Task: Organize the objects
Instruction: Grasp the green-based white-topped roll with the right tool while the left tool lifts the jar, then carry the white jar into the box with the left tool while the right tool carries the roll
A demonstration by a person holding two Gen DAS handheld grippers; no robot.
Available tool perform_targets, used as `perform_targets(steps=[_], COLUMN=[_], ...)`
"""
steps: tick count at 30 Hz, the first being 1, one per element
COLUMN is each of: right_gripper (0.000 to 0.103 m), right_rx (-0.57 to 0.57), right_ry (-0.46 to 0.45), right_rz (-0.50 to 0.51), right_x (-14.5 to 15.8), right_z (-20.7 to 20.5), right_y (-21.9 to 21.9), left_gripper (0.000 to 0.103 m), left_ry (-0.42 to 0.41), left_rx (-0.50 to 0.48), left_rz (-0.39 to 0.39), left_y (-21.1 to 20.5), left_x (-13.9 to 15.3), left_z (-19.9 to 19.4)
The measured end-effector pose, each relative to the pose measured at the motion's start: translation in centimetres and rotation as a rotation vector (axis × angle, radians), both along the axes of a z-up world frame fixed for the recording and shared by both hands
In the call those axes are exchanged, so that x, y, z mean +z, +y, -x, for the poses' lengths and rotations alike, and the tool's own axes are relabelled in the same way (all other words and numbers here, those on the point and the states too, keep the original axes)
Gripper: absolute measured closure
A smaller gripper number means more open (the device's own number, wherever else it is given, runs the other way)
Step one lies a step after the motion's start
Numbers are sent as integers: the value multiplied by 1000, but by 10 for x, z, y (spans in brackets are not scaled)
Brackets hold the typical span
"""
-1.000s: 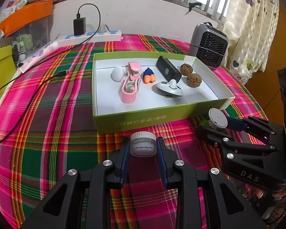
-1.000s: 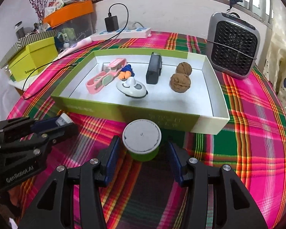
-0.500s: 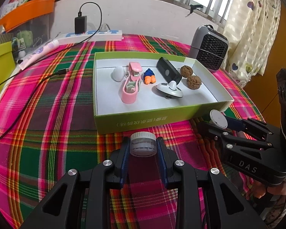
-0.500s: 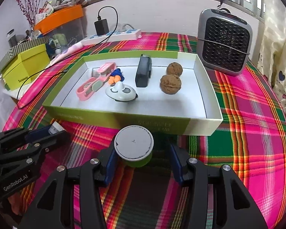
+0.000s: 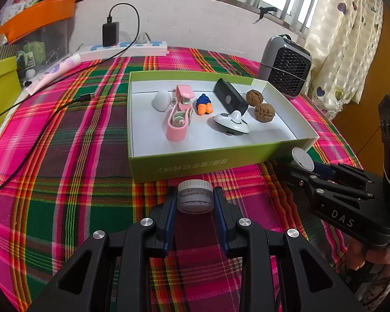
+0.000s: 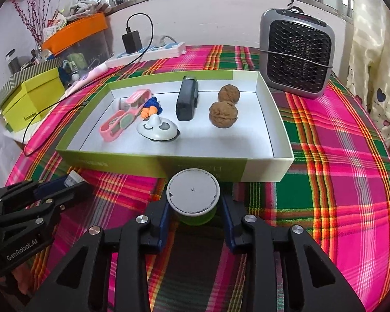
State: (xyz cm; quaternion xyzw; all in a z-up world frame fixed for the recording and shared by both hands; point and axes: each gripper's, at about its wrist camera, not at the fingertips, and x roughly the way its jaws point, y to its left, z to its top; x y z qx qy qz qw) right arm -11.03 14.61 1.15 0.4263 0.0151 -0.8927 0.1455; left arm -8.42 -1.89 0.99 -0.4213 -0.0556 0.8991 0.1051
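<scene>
My left gripper is shut on a small clear jar with a white ribbed lid, just in front of the green and white box. The right gripper has a green pot with a grey-white lid between its fingers. Its jaws are closing and the pads touch the pot's sides. In the box lie a pink clip, a white egg shape, a blue and orange toy, a black case, a white top and two walnuts.
A grey fan heater stands behind the box's right end. A power strip with a charger and a black cable lie at the back left. A yellow-green box sits at the left table edge. Plaid cloth covers the table.
The right jaws have closed in from well apart onto the green pot's sides. The left gripper and its jar have not moved.
</scene>
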Motion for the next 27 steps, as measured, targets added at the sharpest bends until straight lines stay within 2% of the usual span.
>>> perform_targets(steps=[27], right_gripper=[68], right_rx=[13], right_ry=[15], right_rz=[14], right_x=[4], right_z=[-10], right_y=[3], left_gripper=[78], left_ry=[11], left_rx=[-7], left_rz=[-2], left_y=[0], left_x=[5], left_z=[-6])
